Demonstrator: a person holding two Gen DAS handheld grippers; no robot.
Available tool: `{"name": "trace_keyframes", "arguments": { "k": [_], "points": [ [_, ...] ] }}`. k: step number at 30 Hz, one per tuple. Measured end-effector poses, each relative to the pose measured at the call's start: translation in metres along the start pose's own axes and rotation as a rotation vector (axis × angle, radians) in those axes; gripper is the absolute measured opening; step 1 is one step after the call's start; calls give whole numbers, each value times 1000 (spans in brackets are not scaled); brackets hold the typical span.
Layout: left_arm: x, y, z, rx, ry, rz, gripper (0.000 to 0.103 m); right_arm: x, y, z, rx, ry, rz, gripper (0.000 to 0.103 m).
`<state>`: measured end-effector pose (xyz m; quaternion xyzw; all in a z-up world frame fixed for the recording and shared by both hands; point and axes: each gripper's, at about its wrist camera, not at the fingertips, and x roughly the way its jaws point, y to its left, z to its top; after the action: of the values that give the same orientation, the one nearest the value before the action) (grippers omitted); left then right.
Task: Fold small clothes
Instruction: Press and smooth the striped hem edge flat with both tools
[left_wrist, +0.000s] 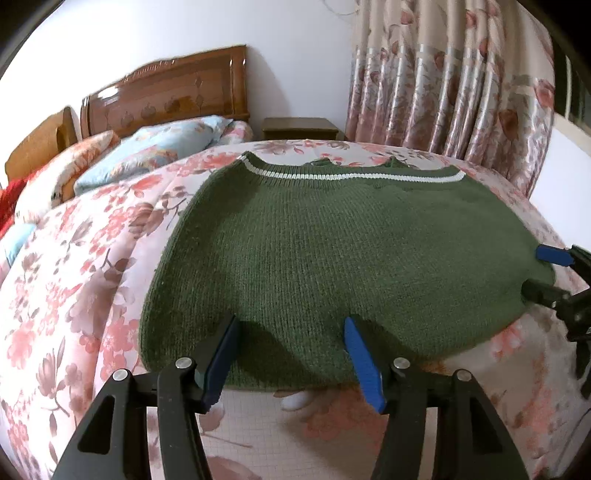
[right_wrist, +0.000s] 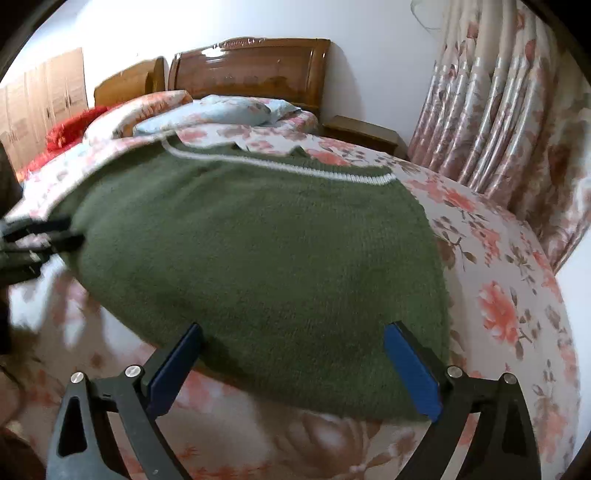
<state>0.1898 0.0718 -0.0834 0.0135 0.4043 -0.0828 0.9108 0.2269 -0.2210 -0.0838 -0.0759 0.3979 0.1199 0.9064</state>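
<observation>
Green sweater (left_wrist: 332, 258) between both wide-spread grippers' fingers (left_wrist: 360, 354), ungripped.

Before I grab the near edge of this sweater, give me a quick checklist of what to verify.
1. Left gripper open: ok.
2. Right gripper open: ok.
3. Both at the near edge of the sweater: ok.
4. Sweater flat on the quilt: ok.
5. Sleeves tucked under evenly: cannot tell.
6. Striped hem straight: ok.
</observation>
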Motion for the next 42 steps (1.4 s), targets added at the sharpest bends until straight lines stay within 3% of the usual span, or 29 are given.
{"name": "trace_keyframes", "arguments": {
  "k": [2, 7, 12, 14, 16, 18, 20, 22, 23, 24, 25, 27, 29, 33, 35, 37, 38, 40, 42],
  "points": [
    [-3, 0, 16, -11, -13, -51, 58, -10, -1, 12, 37, -54, 62, 103],
    [10, -11, 86, 11, -76, -80, 58, 18, 10, 69, 19, -73, 20, 103],
    [86, -23, 143, 76, 19, -18, 58, 82, 20, 122, 75, 22, 77, 103],
    [112, -22, 148, 133, 52, 54, 58, 106, 24, 133, 62, 74, 93, 103],
    [138, -14, 143, 183, 95, 135, 60, 129, 29, 135, -14, 159, 45, 103],
    [136, 13, 146, 78, 93, 17, 61, 130, 16, 135, 14, 177, 66, 103],
    [136, 31, 147, -17, 90, -33, 60, 125, -2, 131, 4, 165, -9, 103],
    [139, 27, 147, -6, 92, -21, 60, 124, -22, 128, 54, 167, 15, 103],
    [140, 20, 146, 23, 93, 7, 61, 123, -28, 128, 71, 170, -23, 103],
    [141, 15, 145, 45, 91, 26, 62, 123, -35, 130, 88, 178, -114, 103],
    [141, 11, 146, 59, 89, 36, 63, 122, -41, 132, 117, 170, -125, 103],
    [144, 14, 146, 45, 95, 18, 65, 116, -44, 140, 210, 120, -31, 103],
    [145, 17, 146, 31, 98, 3, 65, 120, -26, 150, 168, 111, 37, 103],
    [144, 16, 146, 36, 98, 6, 66, 151, 1, 152, 18, 186, 22, 103],
    [146, 18, 147, 28, 99, -5, 66, 148, -14, 152, 84, 175, 39, 103],
    [145, 20, 147, 17, 98, -19, 67, 147, -35, 148, 120, 179, -63, 103],
    [145, 20, 147, 16, 97, -21, 67, 145, -43, 145, 139, 178, -62, 103],
    [145, 20, 147, 15, 96, -22, 67, 132, -61, 139, 196, 141, 21, 103],
    [144, 20, 147, 12, 95, -25, 67, 122, -69, 136, 203, 128, 1, 103]
  ]
}}
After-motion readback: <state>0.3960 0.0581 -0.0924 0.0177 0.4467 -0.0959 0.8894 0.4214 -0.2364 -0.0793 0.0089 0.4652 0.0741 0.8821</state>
